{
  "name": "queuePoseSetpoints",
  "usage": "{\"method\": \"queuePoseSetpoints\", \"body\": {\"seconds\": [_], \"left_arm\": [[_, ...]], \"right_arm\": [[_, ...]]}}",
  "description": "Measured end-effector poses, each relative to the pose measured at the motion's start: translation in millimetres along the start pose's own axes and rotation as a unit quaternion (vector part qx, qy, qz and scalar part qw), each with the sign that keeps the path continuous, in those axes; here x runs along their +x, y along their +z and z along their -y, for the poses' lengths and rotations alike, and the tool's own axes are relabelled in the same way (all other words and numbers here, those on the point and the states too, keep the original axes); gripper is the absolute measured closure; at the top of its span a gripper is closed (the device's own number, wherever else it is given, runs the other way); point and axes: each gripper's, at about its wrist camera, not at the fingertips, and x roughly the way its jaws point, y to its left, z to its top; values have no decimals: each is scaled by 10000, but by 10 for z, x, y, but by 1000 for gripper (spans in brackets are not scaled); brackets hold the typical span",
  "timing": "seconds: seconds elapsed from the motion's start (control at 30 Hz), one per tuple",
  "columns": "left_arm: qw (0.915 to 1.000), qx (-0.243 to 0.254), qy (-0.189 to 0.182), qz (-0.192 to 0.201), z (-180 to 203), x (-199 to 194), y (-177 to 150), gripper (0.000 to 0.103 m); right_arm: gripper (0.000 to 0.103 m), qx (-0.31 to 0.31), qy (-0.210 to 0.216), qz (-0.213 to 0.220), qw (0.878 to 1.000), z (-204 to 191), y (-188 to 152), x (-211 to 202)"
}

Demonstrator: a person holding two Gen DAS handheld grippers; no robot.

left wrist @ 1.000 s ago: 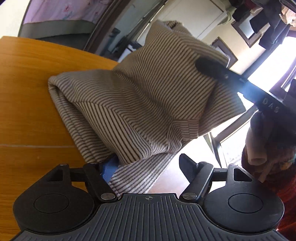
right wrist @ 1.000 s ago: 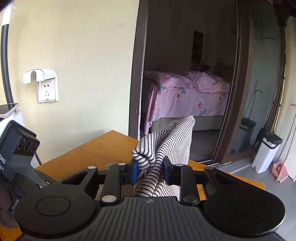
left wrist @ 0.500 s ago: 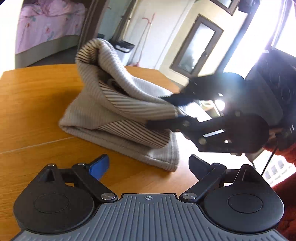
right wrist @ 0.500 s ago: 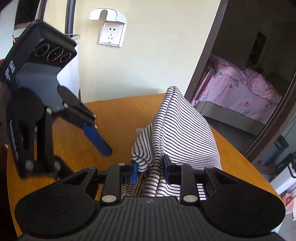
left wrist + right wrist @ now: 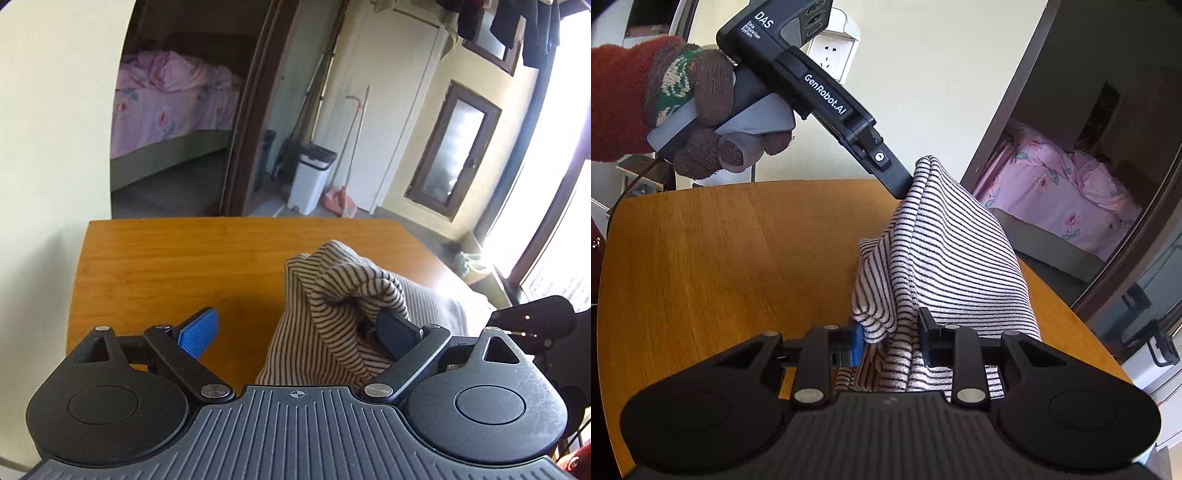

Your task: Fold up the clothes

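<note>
A striped knit garment [image 5: 945, 258] lies bunched on the wooden table [image 5: 720, 258], with one fold pulled up into a peak. My right gripper [image 5: 891, 338] is shut on its near edge, cloth squeezed between both pads. My left gripper [image 5: 295, 328] is open wide. Its blue left pad [image 5: 197, 332] hangs over bare wood, while the raised fold [image 5: 351, 291] drapes over its right finger. In the right wrist view one of the left gripper's fingers [image 5: 886, 168] touches the top of the peak. A gloved hand [image 5: 690, 99] holds that gripper.
The table's far edge [image 5: 240, 219] and right edge [image 5: 1071, 306] are close to the garment. Bare wood [image 5: 166, 266] lies left of it. Beyond are a wall socket [image 5: 831, 48], a doorway with a pink bed [image 5: 166, 107], a white bin [image 5: 310, 177] and a broom [image 5: 340, 195].
The left gripper let go of the garment's lower edge, opened wide, rose and swung to the raised fold. The right gripper came down with the cloth still in it.
</note>
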Motion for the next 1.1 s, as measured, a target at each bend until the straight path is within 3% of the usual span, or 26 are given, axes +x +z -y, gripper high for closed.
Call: {"method": "queuePoseSetpoints", "body": {"seconds": [0.07, 0.2, 0.27, 0.4, 0.47, 0.6, 0.7, 0.87, 0.93, 1.07, 1.1], "left_arm": [[9988, -123, -321, 345, 51, -101, 82, 7], [9947, -229, -310, 954, 131, -405, 235, 5], [9925, -320, -498, 1073, 201, -450, 293, 5], [9901, -286, -1068, 861, 429, -154, 263, 7], [9896, -280, -1255, 644, 500, 70, 187, 14], [9918, -704, -1066, 38, 313, 558, -100, 15], [9909, -945, -959, -80, 146, 671, -297, 20], [9894, -1075, -974, -43, 48, 646, -404, 20], [9894, -1076, -980, -20, 38, 651, -421, 19], [9894, -1076, -975, 23, 49, 654, -448, 17], [9894, -1078, -973, 32, 52, 656, -448, 17]], "right_arm": [[74, -244, -61, -46, 9997, -92, -7, 19], [73, -604, -133, -105, 9980, -247, -58, 30], [73, -626, -129, -111, 9979, -269, -67, 46], [72, -583, -149, -124, 9981, -285, -57, 56], [72, -583, -169, -127, 9981, -287, -62, 41], [70, -413, -125, -109, 9990, -217, -74, -18], [65, -43, -16, -2, 10000, -79, -67, -108], [34, 1121, 274, 297, 9929, 327, -18, -257], [15, 1640, 237, 504, 9849, 495, -48, -298], [11, 2505, 133, 813, 9646, 729, -205, -339], [4, 2620, 67, 795, 9618, 762, -246, -329]]}}
